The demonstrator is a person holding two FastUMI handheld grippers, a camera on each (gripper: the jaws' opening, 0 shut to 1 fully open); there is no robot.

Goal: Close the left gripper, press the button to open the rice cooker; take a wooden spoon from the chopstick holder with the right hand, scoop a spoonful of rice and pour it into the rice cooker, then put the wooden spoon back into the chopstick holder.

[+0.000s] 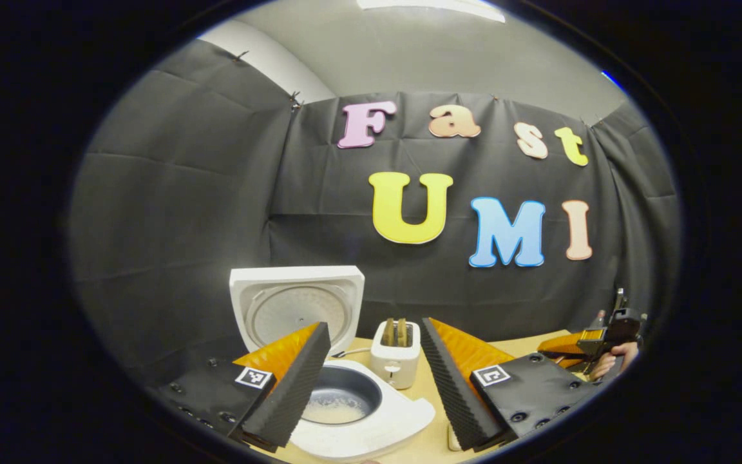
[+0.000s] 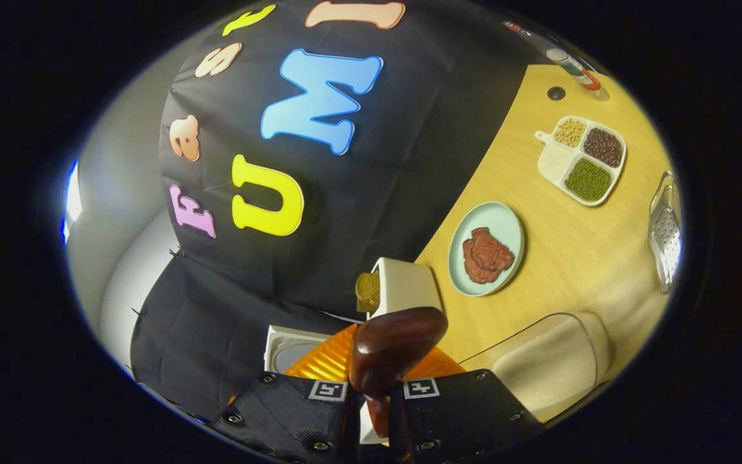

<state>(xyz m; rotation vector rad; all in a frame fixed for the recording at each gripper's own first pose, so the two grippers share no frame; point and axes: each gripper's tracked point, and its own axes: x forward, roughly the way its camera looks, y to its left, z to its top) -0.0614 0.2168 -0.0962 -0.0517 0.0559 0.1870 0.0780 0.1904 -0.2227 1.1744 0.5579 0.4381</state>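
Note:
The white rice cooker (image 1: 403, 419) stands open with its lid (image 1: 297, 306) upright, and a little rice lies in the dark inner pot (image 1: 342, 399). My left gripper (image 1: 374, 325) hovers open just above and in front of the cooker, nothing between its fingers. My right gripper (image 2: 374, 380) is shut on the handle of a dark wooden spoon (image 2: 397, 348), whose glossy rounded bowl sticks out past the fingers. A clear container of rice (image 2: 551, 364) sits close to the right of the spoon. The right gripper (image 1: 587, 345), held by a hand, also appears at the far right of the table.
A white toaster (image 1: 395, 351) (image 2: 403, 287) stands just behind the cooker. On the wooden table (image 2: 570, 258) are a pale green plate (image 2: 503, 219) with brown food, a divided tray (image 2: 551, 161) of beans and grains, and a metal grater (image 2: 664, 232).

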